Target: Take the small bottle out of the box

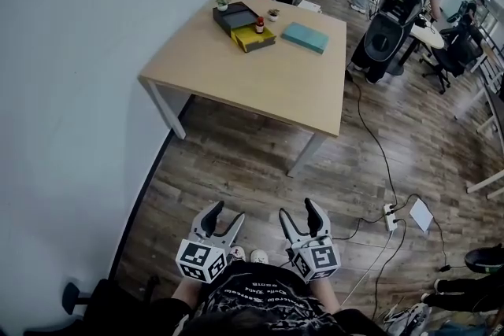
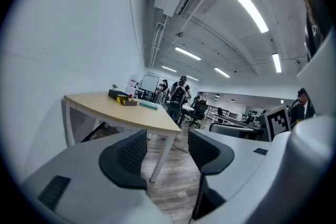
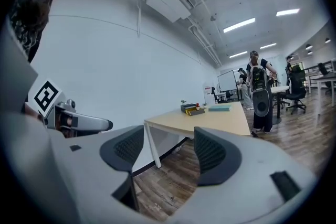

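Note:
The small bottle [image 1: 259, 25] with a red cap stands on an open yellow box [image 1: 253, 38] at the far end of a light wooden table [image 1: 260, 79], next to a dark box [image 1: 235, 16]. Both grippers are held low near my body, far from the table, above the wooden floor. The left gripper [image 1: 225, 216] is open with nothing between its jaws. The right gripper [image 1: 299, 212] is open and empty too. In the left gripper view the gripper [image 2: 167, 152] faces the table [image 2: 121, 110] and the bottle [image 2: 130, 96] is tiny. The right gripper [image 3: 168, 152] also faces the bottle [image 3: 197, 105].
A teal flat box [image 1: 305, 37] and two small potted plants [image 1: 222, 5] share the table. A white wall runs along the left. A cable and power strip [image 1: 388, 216] lie on the floor at right. People and office chairs [image 1: 390, 31] stand beyond the table.

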`<control>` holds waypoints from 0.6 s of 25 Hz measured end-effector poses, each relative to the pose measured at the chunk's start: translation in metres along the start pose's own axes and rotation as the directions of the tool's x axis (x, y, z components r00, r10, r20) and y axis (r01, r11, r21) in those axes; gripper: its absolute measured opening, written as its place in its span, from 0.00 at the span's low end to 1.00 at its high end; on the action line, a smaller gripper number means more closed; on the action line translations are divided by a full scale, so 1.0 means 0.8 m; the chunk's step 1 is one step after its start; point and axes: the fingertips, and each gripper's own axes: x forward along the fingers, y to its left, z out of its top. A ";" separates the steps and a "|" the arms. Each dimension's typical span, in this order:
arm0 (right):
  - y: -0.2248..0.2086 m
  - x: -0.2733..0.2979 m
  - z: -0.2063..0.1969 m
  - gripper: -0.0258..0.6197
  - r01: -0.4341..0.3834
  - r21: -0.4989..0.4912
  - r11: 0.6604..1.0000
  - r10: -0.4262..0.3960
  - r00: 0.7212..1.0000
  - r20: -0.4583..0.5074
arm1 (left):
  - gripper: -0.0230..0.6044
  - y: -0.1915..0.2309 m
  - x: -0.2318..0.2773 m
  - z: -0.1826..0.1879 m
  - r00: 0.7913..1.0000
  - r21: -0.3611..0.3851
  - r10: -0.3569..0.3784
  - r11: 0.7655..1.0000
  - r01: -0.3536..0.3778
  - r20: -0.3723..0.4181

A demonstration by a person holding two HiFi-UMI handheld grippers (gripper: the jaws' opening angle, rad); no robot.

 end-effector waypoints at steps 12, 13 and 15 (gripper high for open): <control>0.043 0.037 -0.008 0.52 0.032 0.015 0.999 -0.032 0.999 0.027 | 0.44 0.033 -0.012 0.000 0.991 -0.053 -0.130 0.990 0.130 0.008; 0.046 0.041 -0.009 0.52 0.034 0.014 0.999 -0.034 0.999 0.025 | 0.44 0.035 -0.013 -0.002 0.991 -0.051 -0.136 0.989 0.136 0.001; 0.052 0.048 -0.010 0.52 0.029 0.004 1.000 -0.029 0.999 0.020 | 0.44 0.038 -0.012 -0.005 0.990 -0.042 -0.143 0.989 0.143 -0.010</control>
